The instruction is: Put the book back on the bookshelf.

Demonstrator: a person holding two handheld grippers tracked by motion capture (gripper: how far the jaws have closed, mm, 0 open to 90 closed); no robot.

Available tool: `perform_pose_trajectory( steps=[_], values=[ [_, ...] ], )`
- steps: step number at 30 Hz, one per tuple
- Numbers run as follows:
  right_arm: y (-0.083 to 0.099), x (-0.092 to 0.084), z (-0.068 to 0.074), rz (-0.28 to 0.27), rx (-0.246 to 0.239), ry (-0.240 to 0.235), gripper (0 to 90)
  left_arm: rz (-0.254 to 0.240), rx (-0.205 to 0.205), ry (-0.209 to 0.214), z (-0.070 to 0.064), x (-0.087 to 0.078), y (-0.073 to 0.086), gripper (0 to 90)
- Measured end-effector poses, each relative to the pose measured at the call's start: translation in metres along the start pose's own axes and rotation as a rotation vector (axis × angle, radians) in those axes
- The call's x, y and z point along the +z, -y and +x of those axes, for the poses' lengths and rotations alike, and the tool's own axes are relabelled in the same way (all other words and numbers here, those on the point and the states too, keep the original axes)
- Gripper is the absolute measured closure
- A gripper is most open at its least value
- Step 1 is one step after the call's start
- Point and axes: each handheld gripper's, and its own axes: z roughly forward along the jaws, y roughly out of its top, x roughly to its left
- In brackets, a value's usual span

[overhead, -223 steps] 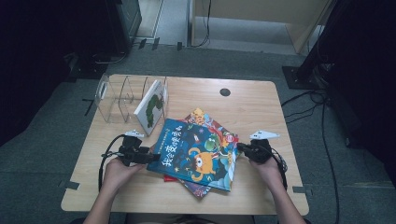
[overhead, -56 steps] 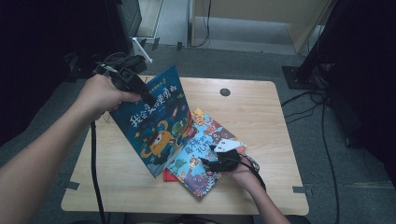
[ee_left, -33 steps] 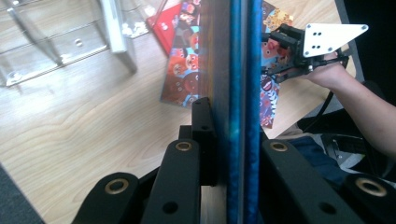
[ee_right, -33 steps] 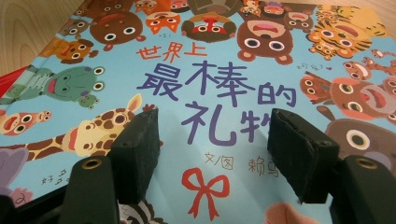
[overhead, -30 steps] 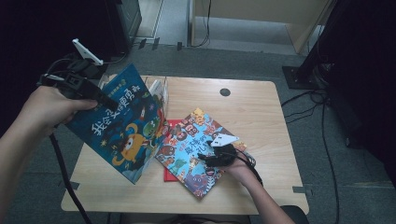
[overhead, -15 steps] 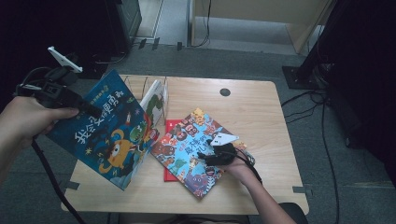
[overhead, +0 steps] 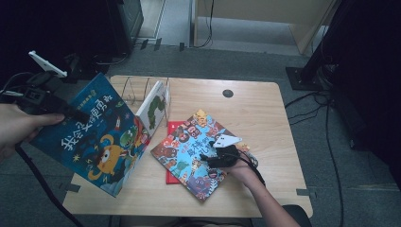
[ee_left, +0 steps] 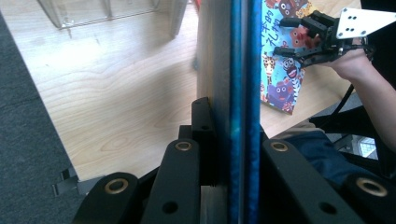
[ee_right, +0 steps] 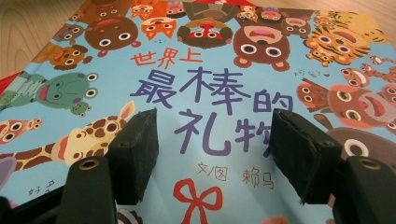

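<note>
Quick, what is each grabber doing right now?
Left gripper: shut on the dark blue book, holding it up off the table.
Right gripper: open, jaws resting on the animal book.

The high view looks forward and down from above the person's side, taking in the whole table [overhead: 265,109]. The left gripper view sits close behind its jaws, sighting along the dark blue book [ee_left: 240,93] clamped between them. The right gripper view hovers close over the animal book [ee_right: 210,60] spread beyond its jaws. All three views share that animal book.
</note>
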Motion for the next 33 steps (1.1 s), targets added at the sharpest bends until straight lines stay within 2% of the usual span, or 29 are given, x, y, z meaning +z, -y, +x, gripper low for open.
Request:
perform_pose_trajectory(
  steps=[13,18,26,33],
  values=[
    [0.0,0.0,0.0,-0.001,0.0,0.001,33.0,-0.026,-0.046,-0.014,0.02,-0.014,0.019,83.1],
    [0.0,0.0,0.0,-0.001,0.0,0.001,33.0,-0.042,-0.092,-0.019,0.036,-0.017,0.023,83.2],
    [0.0,0.0,0.0,0.0,0.001,0.001,33.0,-0.079,-0.162,-0.04,0.066,-0.016,0.019,82.9],
    [0.0,0.0,0.001,0.001,0.003,0.003,33.0,-0.099,-0.217,-0.058,0.086,-0.015,0.016,82.9]
  ],
)
